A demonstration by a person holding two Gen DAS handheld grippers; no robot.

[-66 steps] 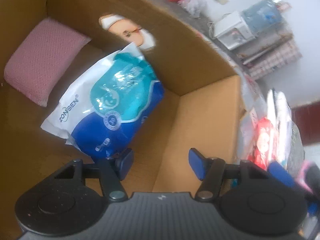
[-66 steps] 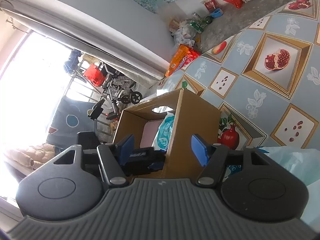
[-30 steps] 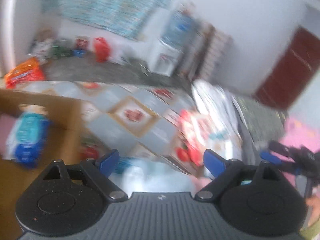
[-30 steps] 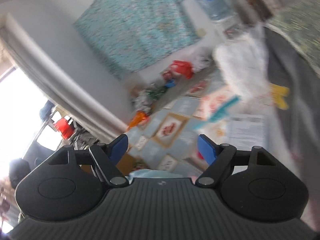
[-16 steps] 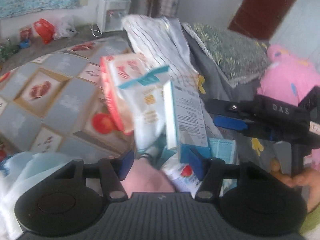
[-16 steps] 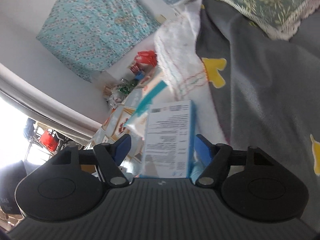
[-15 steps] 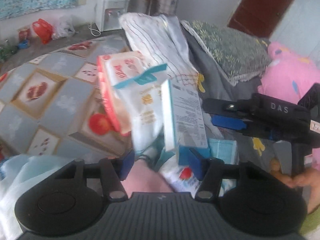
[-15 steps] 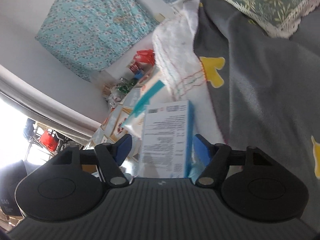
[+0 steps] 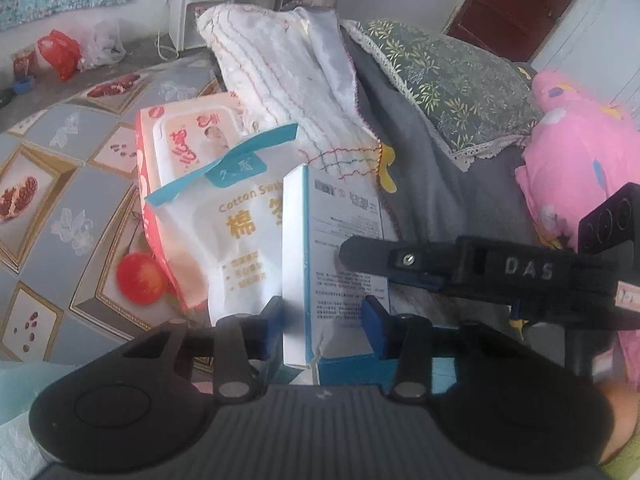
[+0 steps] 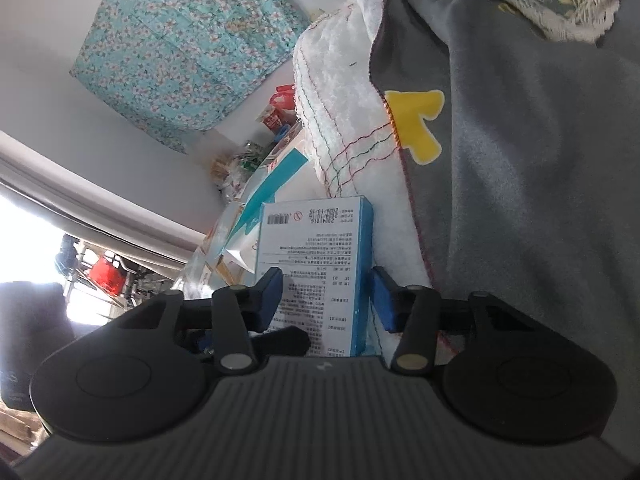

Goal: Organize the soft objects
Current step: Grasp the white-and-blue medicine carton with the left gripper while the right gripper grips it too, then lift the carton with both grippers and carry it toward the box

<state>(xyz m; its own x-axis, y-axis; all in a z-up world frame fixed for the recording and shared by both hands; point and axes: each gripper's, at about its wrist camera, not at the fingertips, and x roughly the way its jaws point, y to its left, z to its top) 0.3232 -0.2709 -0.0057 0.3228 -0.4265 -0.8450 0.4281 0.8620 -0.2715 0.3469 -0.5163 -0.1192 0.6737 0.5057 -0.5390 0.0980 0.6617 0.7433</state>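
The left gripper (image 9: pixel 322 326) has its jaws around the near end of a white and blue box (image 9: pixel 344 264) with small printed text. The jaws are closing; the left blue pad touches the white side of the box, and the right pad stands at its printed face, but I cannot tell if it presses already.

The right gripper (image 10: pixel 326 300) has the same box (image 10: pixel 316 264) between its jaws, which are closing too. Its left pad lies against the printed face, while a narrow gap shows between the right pad and the blue edge of the box.

Just left of the left jaws and beyond them, a white cotton-swab pack (image 9: pixel 236 232) with a teal flap leans against the box. Behind it lies a red wet-wipe pack (image 9: pixel 180 136). Beyond both jaws is a white towel (image 9: pixel 288 76), and to the right a grey blanket (image 9: pixel 432 184) on the bed.
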